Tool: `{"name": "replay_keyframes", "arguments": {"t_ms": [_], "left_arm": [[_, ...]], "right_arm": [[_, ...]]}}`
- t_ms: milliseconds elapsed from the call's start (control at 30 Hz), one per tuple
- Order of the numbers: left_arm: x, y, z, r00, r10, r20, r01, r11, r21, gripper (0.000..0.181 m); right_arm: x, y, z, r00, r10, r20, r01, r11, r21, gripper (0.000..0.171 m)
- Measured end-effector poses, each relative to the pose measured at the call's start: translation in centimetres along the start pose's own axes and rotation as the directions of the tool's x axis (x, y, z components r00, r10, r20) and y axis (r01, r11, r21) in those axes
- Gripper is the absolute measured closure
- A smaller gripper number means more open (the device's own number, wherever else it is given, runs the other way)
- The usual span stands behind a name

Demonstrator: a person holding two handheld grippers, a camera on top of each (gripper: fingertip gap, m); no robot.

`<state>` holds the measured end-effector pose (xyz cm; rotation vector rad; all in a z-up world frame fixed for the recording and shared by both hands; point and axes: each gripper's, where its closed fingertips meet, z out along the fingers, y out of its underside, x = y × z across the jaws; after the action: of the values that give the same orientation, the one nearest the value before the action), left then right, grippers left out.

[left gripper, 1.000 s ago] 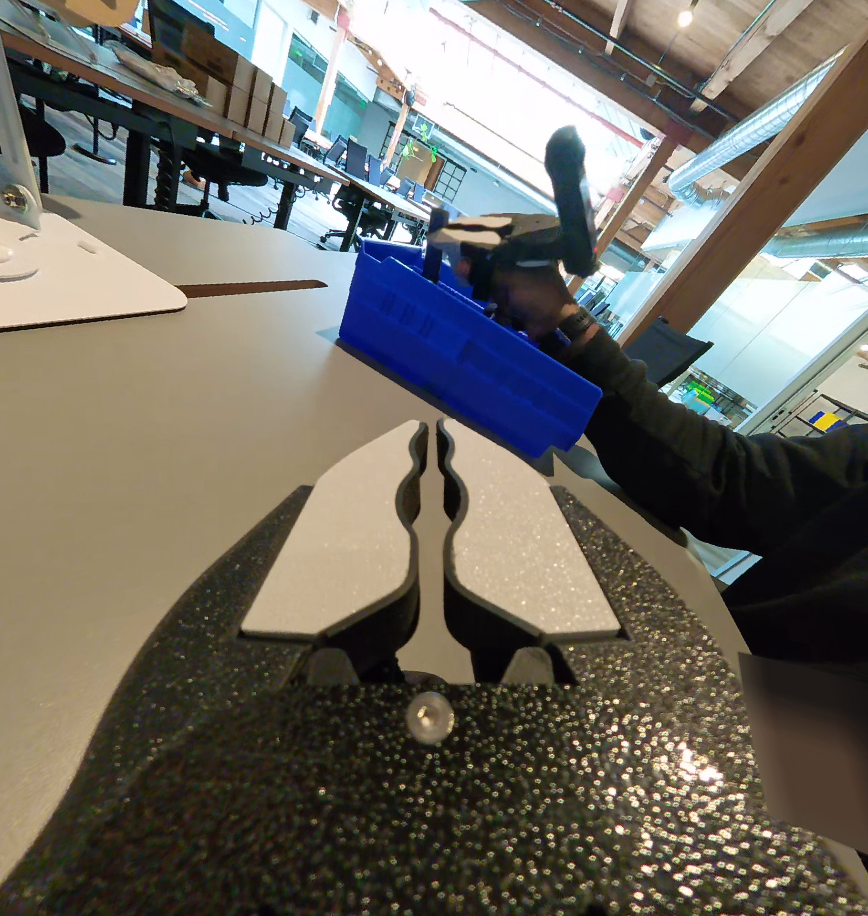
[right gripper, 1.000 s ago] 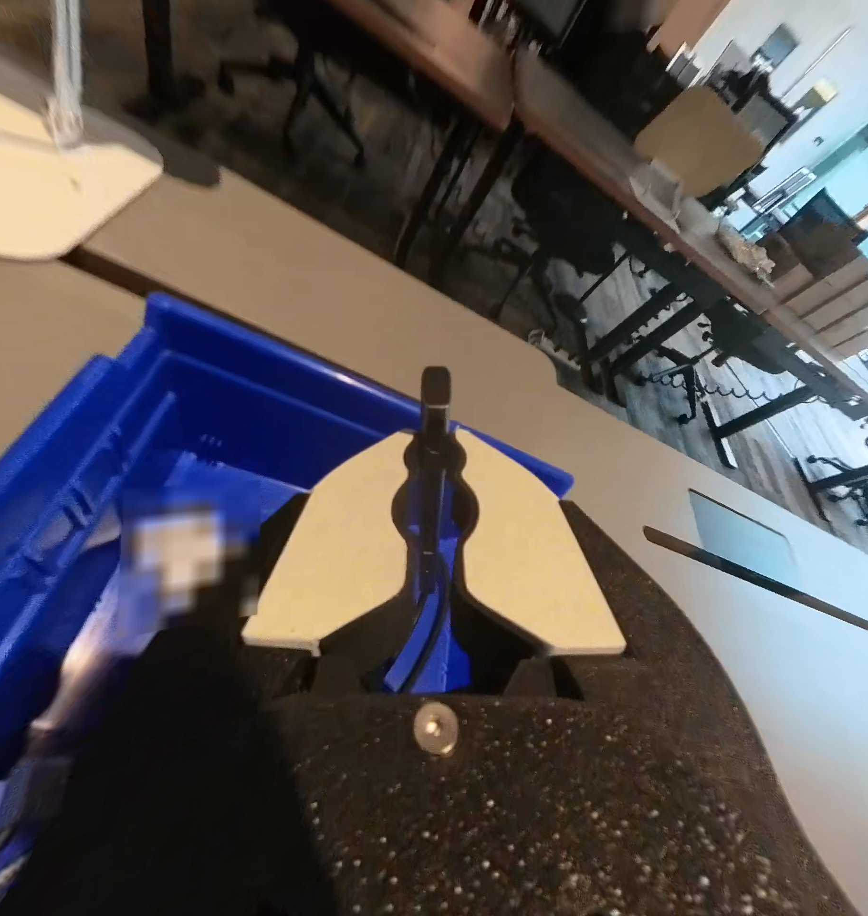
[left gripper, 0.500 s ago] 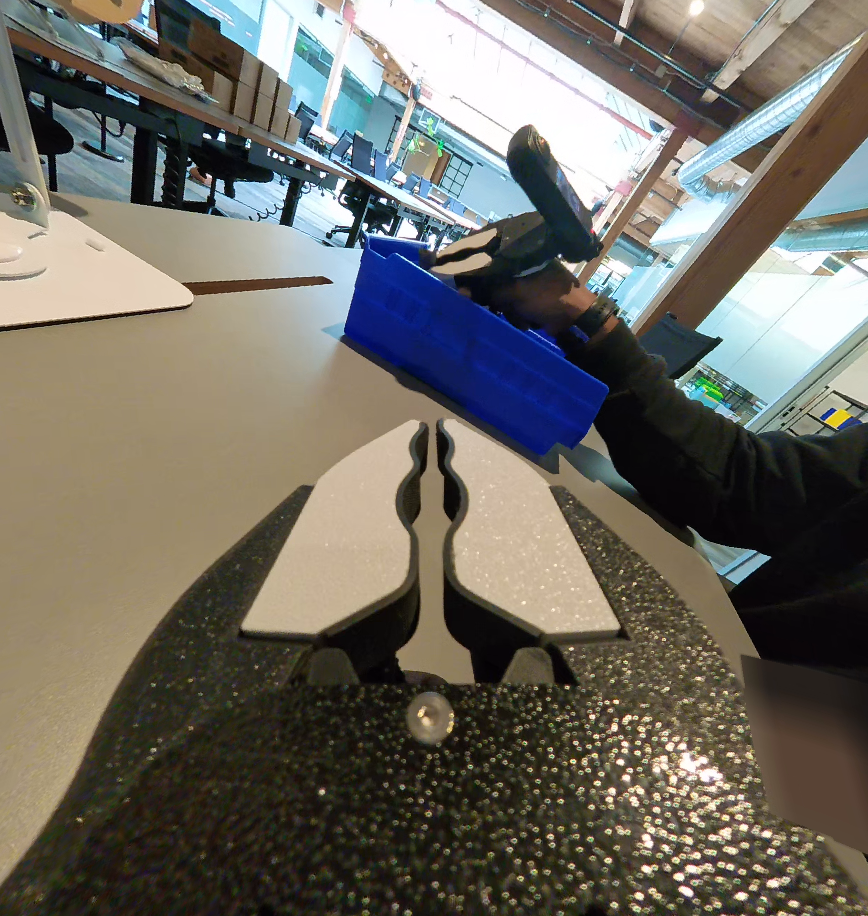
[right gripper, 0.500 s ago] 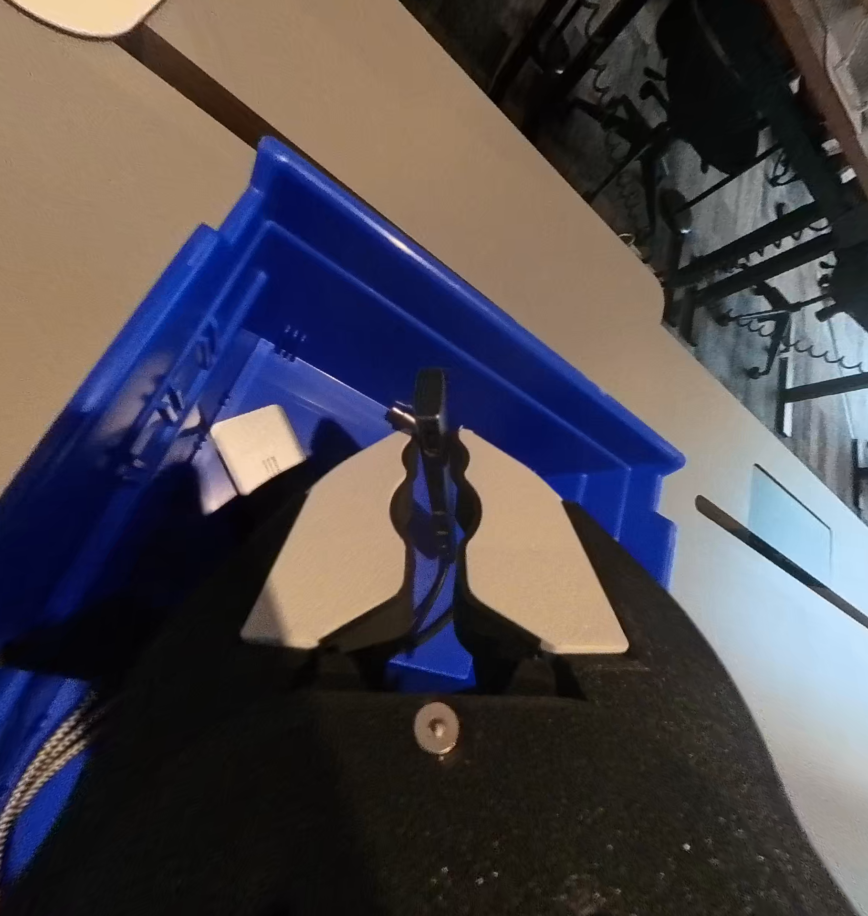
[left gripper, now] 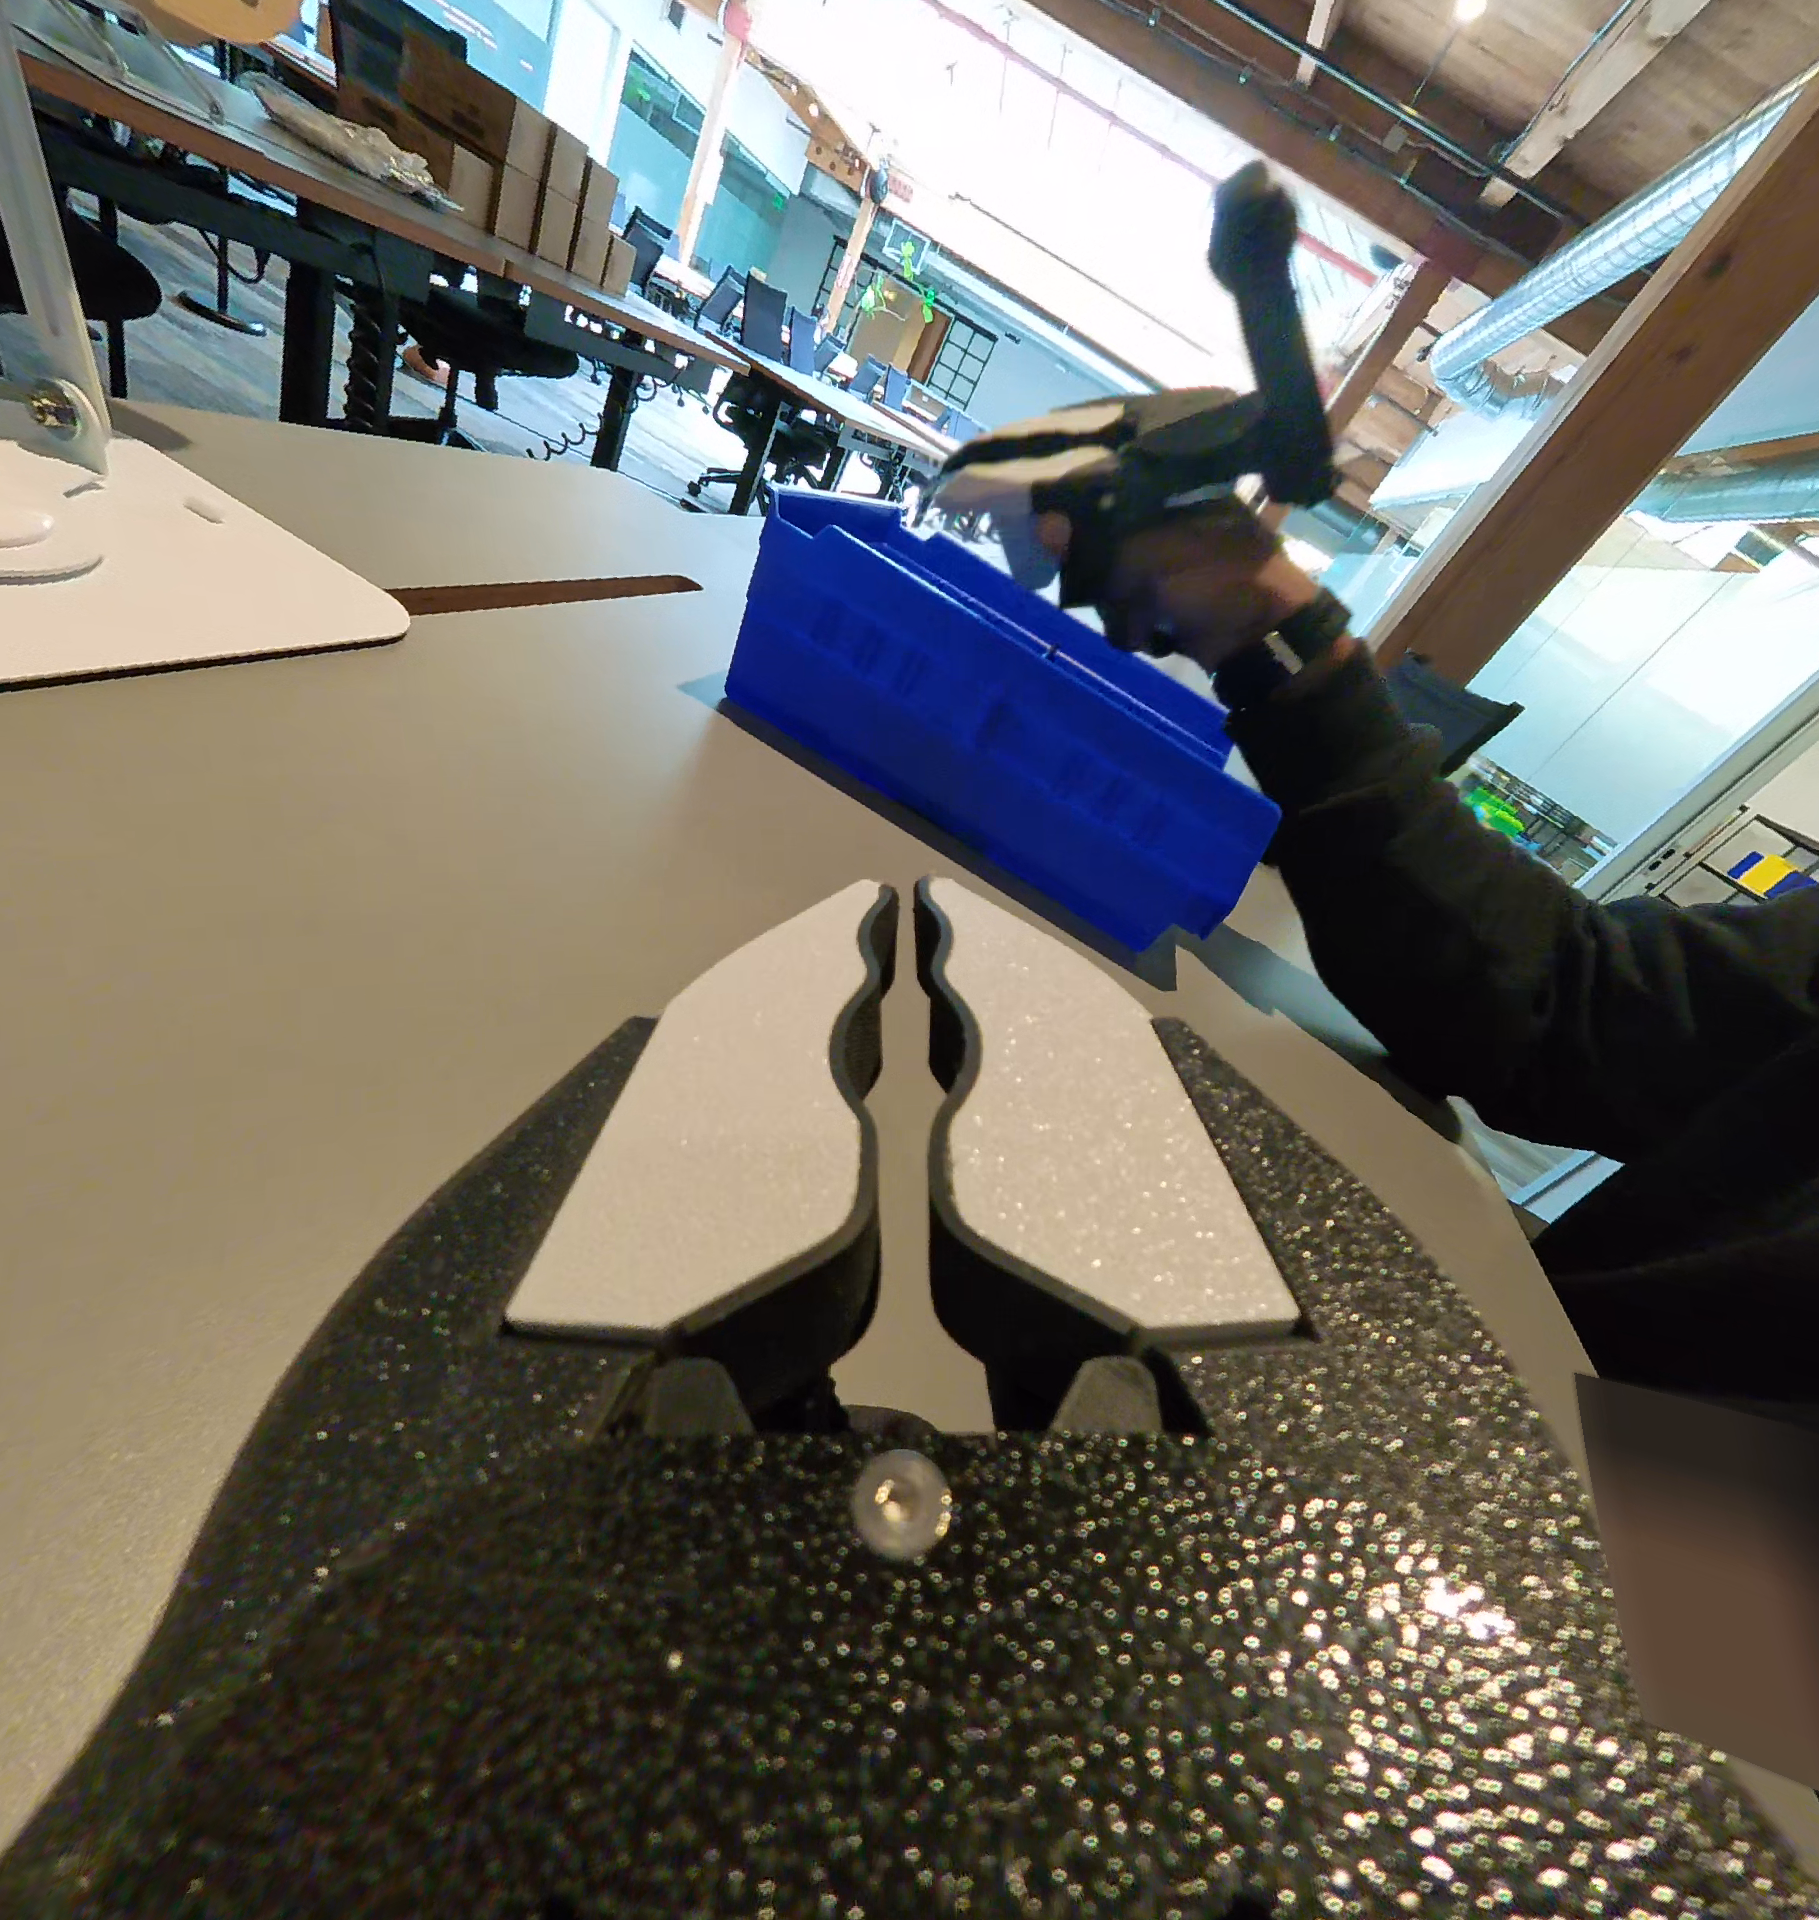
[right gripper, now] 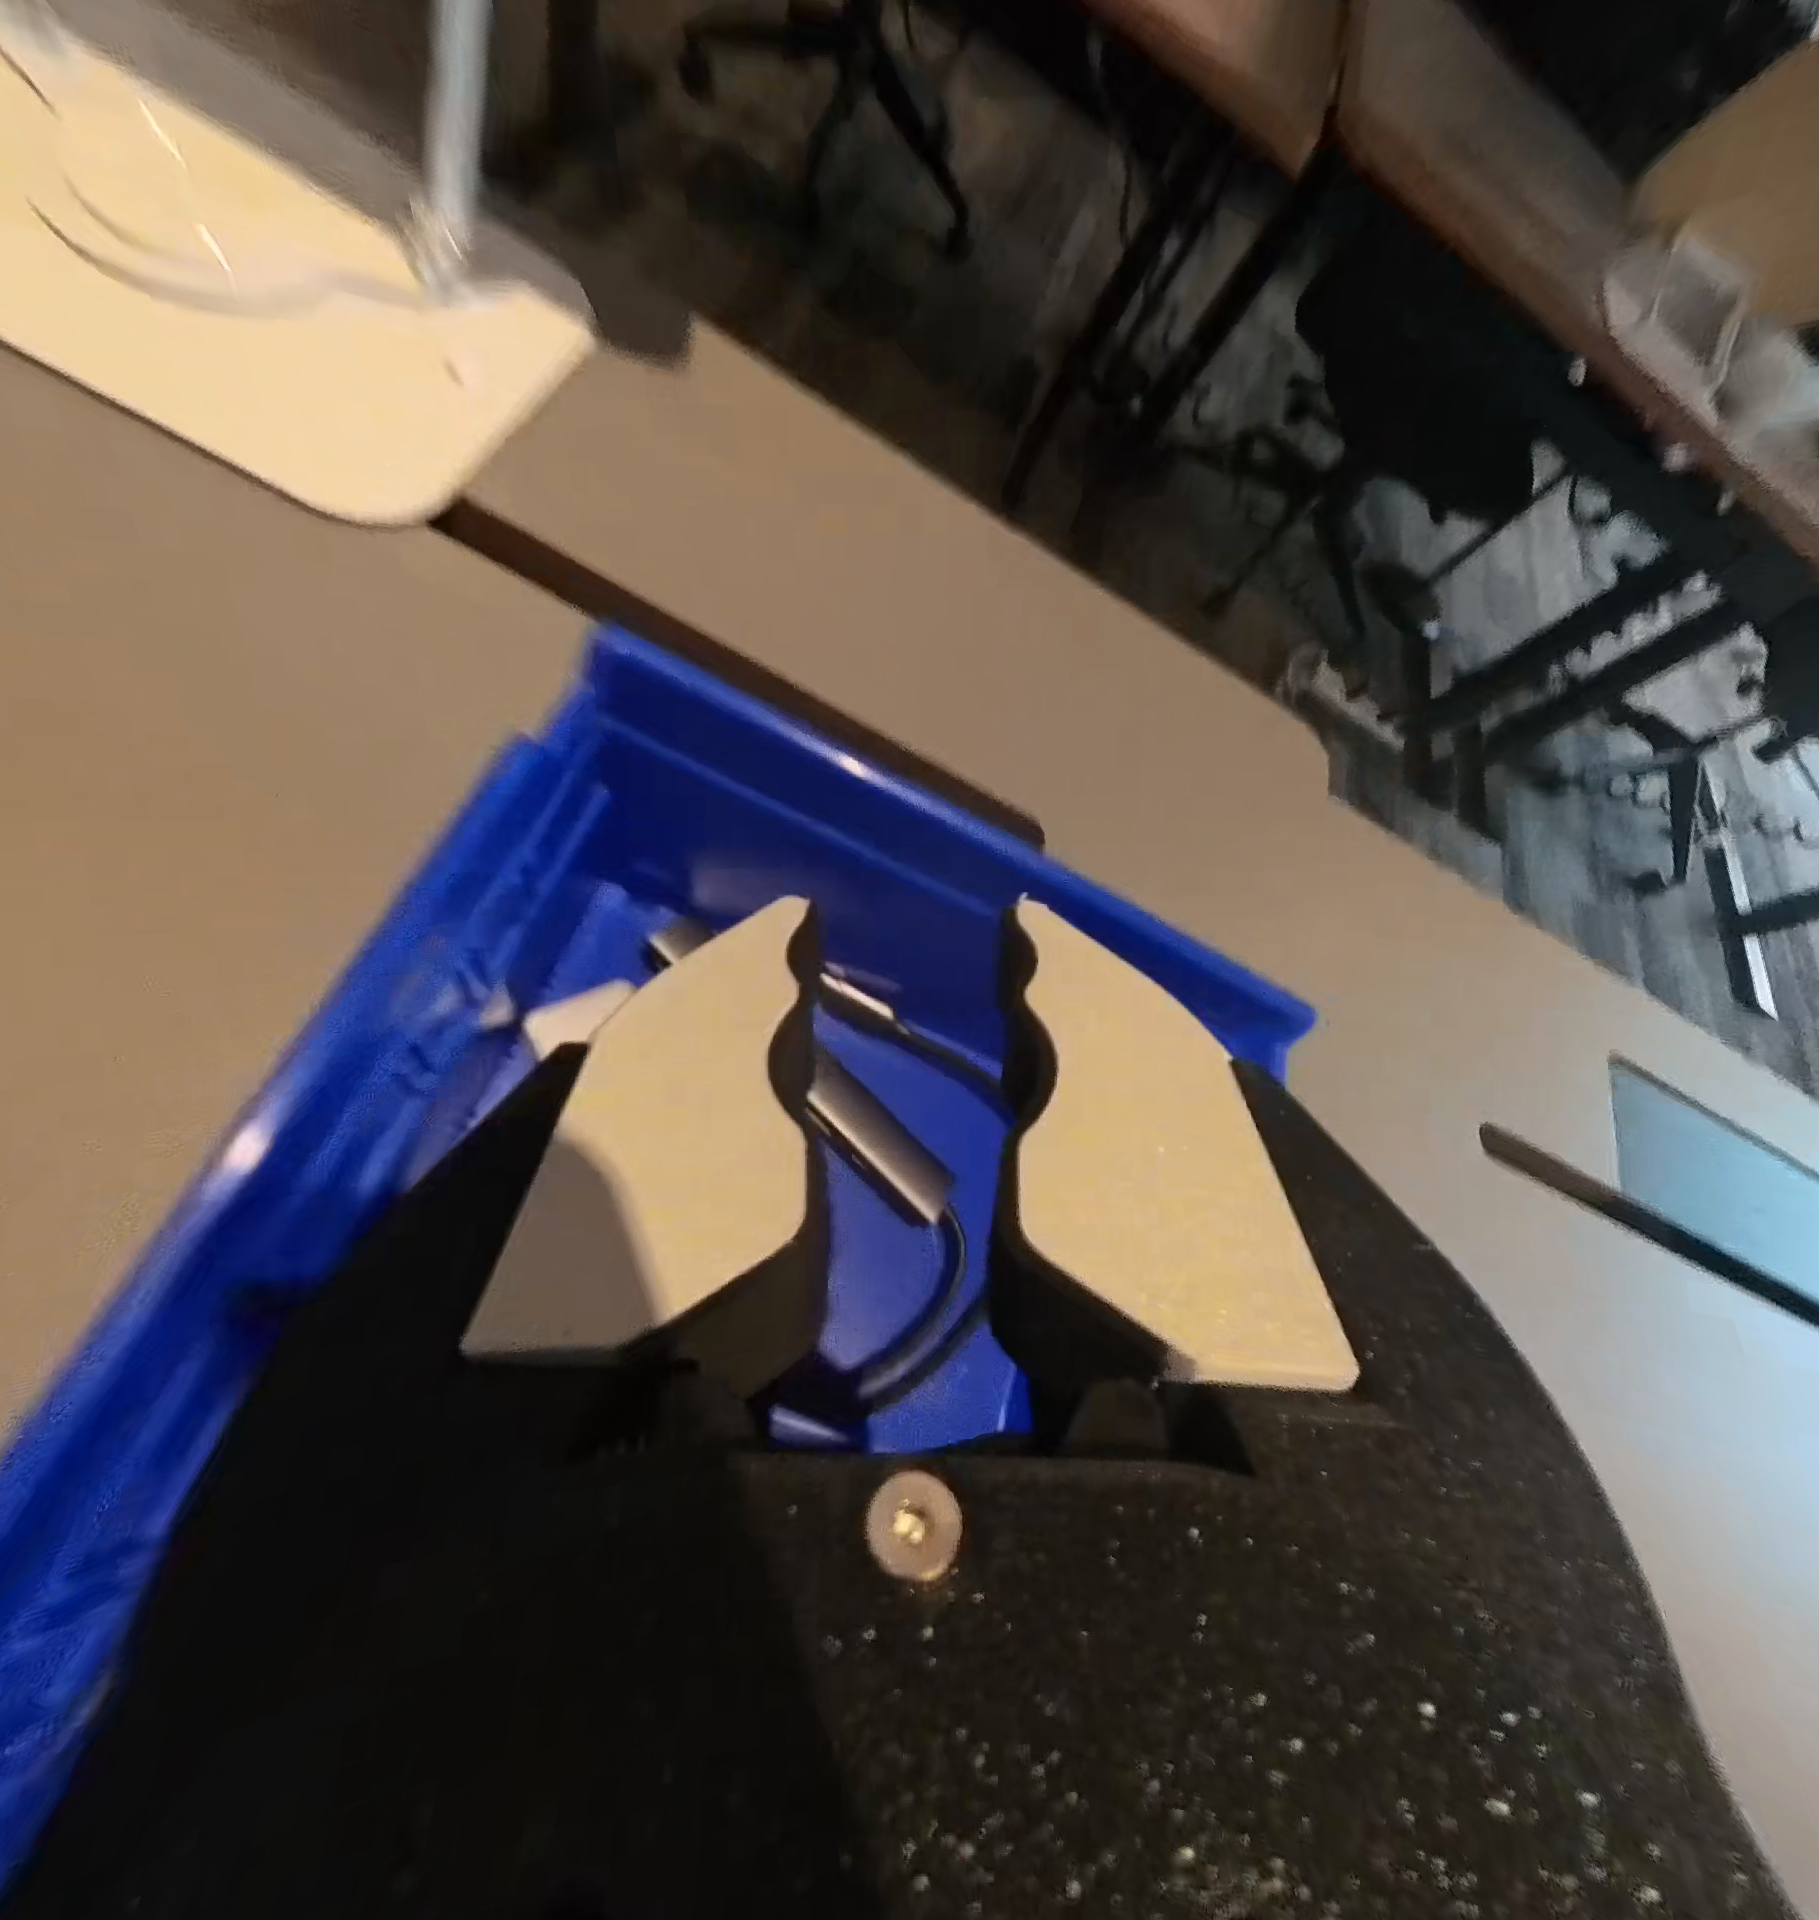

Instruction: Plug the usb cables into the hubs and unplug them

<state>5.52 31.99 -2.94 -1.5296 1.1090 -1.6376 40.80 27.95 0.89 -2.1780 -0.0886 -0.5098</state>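
A blue bin point(left gripper: 988, 717) stands on the grey table point(left gripper: 365, 883). My right gripper point(right gripper: 910, 914) is open above the bin's inside point(right gripper: 676, 790). A dark USB hub with its black cable point(right gripper: 874, 1143) lies on the bin floor between and below the open fingers. A light grey piece point(right gripper: 572, 1013) shows in the bin beside the left finger. My left gripper point(left gripper: 905, 894) is shut and empty, low over the table, short of the bin. The right gripper also shows in the left wrist view point(left gripper: 1144, 457), held by a hand over the bin.
A white stand base point(left gripper: 136, 582) with a metal post sits at the table's far left, also in the right wrist view point(right gripper: 261, 343). A slot point(left gripper: 541, 594) is cut in the table behind the bin. A dark sleeve point(left gripper: 1559, 987) reaches across on the right. Tip to tip, the grippers are about 35 cm apart.
My right gripper was shut on the black USB hub and cable; it has opened and the hub now lies in the bin. The right gripper tilted upward. The left gripper has not moved.
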Motion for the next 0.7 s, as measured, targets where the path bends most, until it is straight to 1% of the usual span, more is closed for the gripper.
{"name": "replay_keyframes", "arguments": {"t_ms": [100,200,300,400,467,567,633,700], "left_arm": [[0.0,0.0,0.0,1.000,0.005,0.005,-0.005,1.000,-0.004,0.179],[-0.3,0.0,0.0,0.999,0.035,0.032,-0.034,0.999,-0.006,0.178],[-0.9,-0.2,-0.1,0.991,0.091,0.096,-0.090,0.996,-0.013,0.176],[-1.8,-0.2,-0.4,0.965,0.181,0.191,-0.175,0.983,-0.047,0.171],[-2.4,-0.3,-0.7,0.939,0.235,0.250,-0.225,0.972,-0.069,0.165],[-3.5,-0.7,-1.3,0.900,0.266,0.346,-0.251,0.964,-0.089,0.158],[-4.4,-1.2,-2.0,0.861,0.282,0.424,-0.265,0.959,-0.099,0.152],[-5.4,-1.8,-3.0,0.805,0.296,0.514,-0.281,0.953,-0.110,0.146]], "right_arm": [[-2.1,-4.5,-3.4,0.997,0.005,0.072,-0.018,0.984,0.180,0.138],[-5.7,-8.4,-7.0,0.992,-0.035,0.123,-0.007,0.946,0.325,0.138],[-11.1,-11.4,-9.9,0.978,-0.108,0.177,0.019,0.896,0.443,0.139],[-18.1,-13.1,-12.1,0.946,-0.151,0.288,-0.029,0.842,0.539,0.139],[-23.0,-13.0,-12.5,0.906,-0.166,0.389,-0.088,0.825,0.559,0.139],[-29.5,-10.8,-11.0,0.846,-0.166,0.506,-0.134,0.853,0.504,0.133],[-32.7,-8.6,-9.3,0.817,-0.154,0.556,-0.137,0.885,0.445,0.128],[-34.5,-6.5,-8.0,0.792,-0.118,0.599,-0.156,0.909,0.386,0.127]]}}
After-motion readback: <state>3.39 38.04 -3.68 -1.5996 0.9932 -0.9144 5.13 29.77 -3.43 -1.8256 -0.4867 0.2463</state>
